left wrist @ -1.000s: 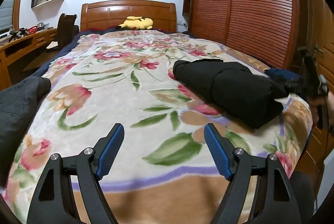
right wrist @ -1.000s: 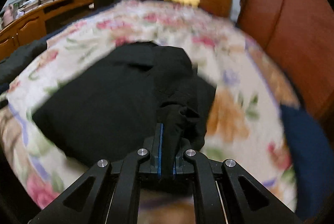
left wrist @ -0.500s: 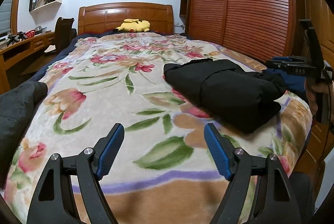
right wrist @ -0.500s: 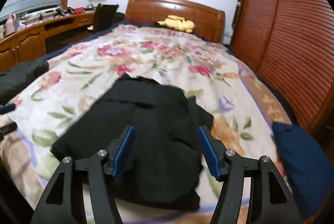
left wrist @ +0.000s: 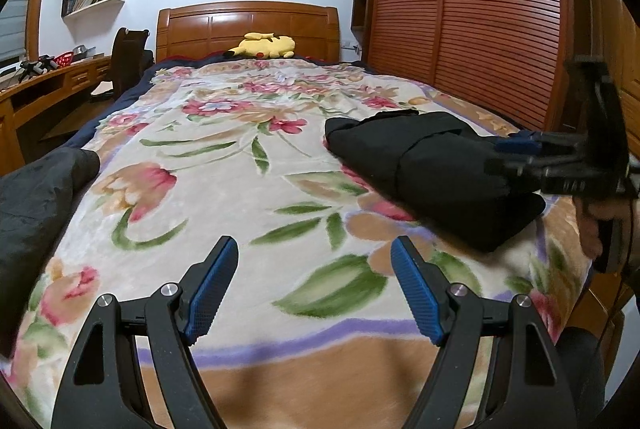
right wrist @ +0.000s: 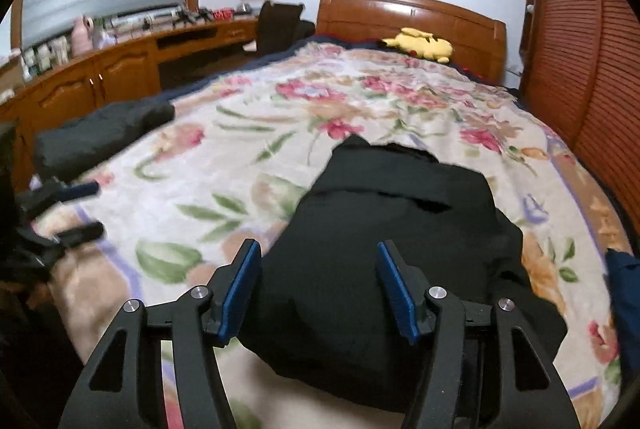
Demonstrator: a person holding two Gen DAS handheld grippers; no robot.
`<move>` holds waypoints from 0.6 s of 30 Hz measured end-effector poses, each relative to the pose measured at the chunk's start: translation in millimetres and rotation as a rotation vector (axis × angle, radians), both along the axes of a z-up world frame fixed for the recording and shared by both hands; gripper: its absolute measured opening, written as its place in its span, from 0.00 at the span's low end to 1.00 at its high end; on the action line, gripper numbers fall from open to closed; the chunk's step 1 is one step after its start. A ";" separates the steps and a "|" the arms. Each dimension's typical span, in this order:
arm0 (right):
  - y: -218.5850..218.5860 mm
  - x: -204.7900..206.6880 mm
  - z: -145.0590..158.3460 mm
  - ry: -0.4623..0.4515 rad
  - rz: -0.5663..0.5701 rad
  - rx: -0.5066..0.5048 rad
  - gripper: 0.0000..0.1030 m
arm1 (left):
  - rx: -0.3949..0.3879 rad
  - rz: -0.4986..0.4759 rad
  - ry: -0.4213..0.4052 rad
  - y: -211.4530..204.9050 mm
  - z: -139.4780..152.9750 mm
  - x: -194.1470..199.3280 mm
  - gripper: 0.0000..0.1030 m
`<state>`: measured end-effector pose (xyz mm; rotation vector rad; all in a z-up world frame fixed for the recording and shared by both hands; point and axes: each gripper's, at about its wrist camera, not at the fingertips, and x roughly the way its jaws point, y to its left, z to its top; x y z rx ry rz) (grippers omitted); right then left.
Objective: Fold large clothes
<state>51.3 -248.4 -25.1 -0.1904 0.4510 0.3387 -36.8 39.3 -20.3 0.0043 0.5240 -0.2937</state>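
Black cloth had been pinched between the pads of the right gripper (right wrist: 318, 285) a second before; by this moment its jaws had opened and then eased slightly inward again within the last half second, and they stood apart with nothing pressed between them. The folded garment (right wrist: 396, 249) filled the centre and lower middle of the right wrist view, lying on the floral blanket (right wrist: 248, 157). Its near edge sat below and beyond the gap between the blue pads, showing through that gap without either pad visibly touching it. I judged this as a release: the fold on this piece looked finished, a compact dark bundle with one flap laid across its top.

From the left wrist view, the same garment (left wrist: 432, 169) lay right of centre, with the right gripper (left wrist: 516, 153) blurred at the right edge, hovering at the bundle's near end, a hand (left wrist: 592, 229) beneath it. The left gripper (left wrist: 314, 285) sat at the bottom of that frame, jaws wide and empty over bare blanket, well apart from the bundle.

A second dark garment (left wrist: 36, 197) lay heaped at the left edge of that view, unfolded by the look of it. That suggested the next piece of work lay there.
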 end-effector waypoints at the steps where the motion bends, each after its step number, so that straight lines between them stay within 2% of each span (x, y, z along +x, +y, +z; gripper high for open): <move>1: 0.0 2.3 -3.6 0.012 0.006 0.000 0.60 | 0.000 -0.001 0.000 -0.3 0.1 0.1 0.77; 7: 1.5 13.8 -41.8 0.085 0.023 -0.004 0.60 | 0.000 0.003 0.003 3.8 -1.2 -0.6 0.77; 13: -0.1 3.0 -26.0 0.086 0.004 0.005 0.60 | 0.006 -0.002 0.005 2.2 -2.3 -1.1 0.77; 16: -15.5 -16.7 -9.1 0.026 0.003 0.049 0.60 | 0.009 -0.007 0.000 -0.8 -2.1 -1.8 0.77; 18: -27.7 -24.7 -2.6 -0.021 -0.028 0.039 0.60 | 0.013 -0.007 0.002 -2.1 -2.7 -1.0 0.77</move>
